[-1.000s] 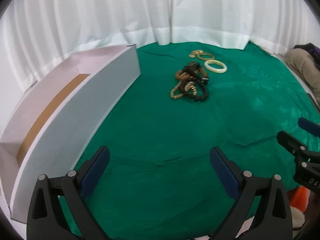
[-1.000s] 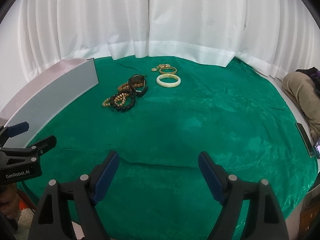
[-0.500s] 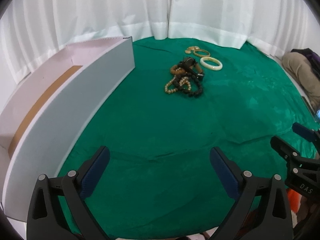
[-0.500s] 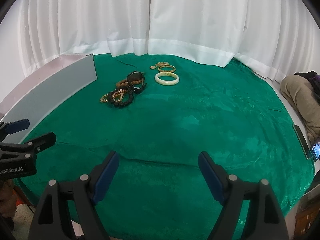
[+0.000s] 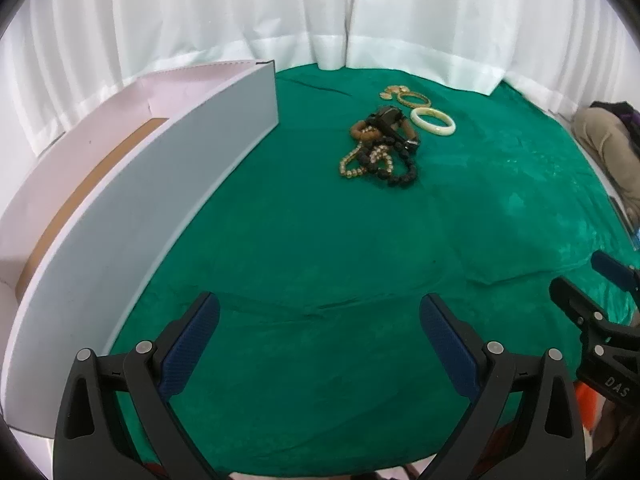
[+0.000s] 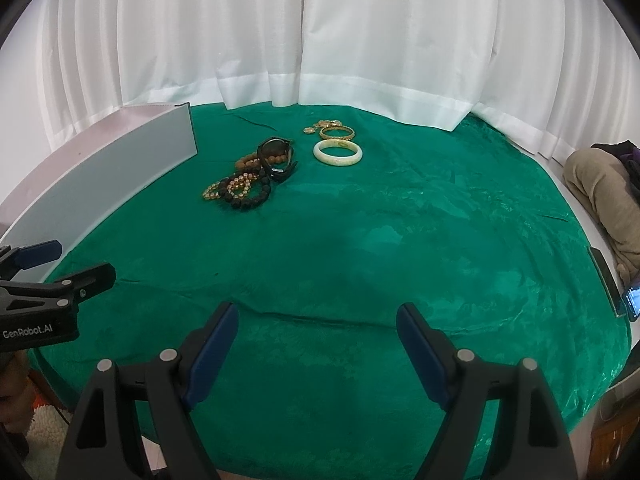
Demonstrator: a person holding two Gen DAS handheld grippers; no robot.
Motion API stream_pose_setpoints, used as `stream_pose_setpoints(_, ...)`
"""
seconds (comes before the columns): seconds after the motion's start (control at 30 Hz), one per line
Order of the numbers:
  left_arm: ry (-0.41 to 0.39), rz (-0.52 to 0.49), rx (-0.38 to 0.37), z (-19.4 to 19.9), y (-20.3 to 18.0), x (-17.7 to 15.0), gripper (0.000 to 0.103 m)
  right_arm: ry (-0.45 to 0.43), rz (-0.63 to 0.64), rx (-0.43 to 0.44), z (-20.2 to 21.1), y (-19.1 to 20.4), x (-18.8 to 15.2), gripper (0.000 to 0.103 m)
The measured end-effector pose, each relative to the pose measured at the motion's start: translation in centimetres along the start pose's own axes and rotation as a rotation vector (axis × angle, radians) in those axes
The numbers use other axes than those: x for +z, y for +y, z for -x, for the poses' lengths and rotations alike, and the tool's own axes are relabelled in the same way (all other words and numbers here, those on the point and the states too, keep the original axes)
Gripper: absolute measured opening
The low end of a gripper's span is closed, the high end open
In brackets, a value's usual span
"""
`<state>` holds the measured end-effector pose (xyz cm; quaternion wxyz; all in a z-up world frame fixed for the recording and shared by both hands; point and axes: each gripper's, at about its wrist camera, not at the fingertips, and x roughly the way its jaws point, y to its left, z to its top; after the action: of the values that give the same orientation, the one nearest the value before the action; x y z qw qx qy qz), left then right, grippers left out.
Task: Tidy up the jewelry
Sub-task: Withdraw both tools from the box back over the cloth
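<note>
Both tools wide, empty: left tool (image 5: 319,334), right tool (image 6: 317,334). Jewelry pile (image 6: 250,178) on green surface (image 6: 360,260), near white box (image 5: 152,184), well apart from tools.

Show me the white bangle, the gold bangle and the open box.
white bangle (image 6: 338,153): right wrist view, near rim.
gold bangle (image 6: 337,132): right wrist view, near rim.
open box (image 5: 160,184): left wrist view, grey front wall.

1. My left gripper (image 5: 320,316) tilts downward, its blue-padded jaws spread wide with nothing between them.
2. My right gripper (image 6: 318,326) tilts down likewise, jaws wide apart and empty.
3. The two hang side by side, well apart, neither touching anything.
</note>
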<state>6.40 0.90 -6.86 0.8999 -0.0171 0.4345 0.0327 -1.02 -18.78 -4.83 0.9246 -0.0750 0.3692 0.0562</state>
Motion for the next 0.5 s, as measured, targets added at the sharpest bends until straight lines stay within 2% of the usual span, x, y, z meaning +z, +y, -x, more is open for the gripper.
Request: stream_pose_setpoints(0.5, 0.010, 0.003, 0.005, -0.39, -0.08, -0.10, 0.100, 0.004, -0.003, 0.005, -0.18, 0.11, 0.17, 0.083)
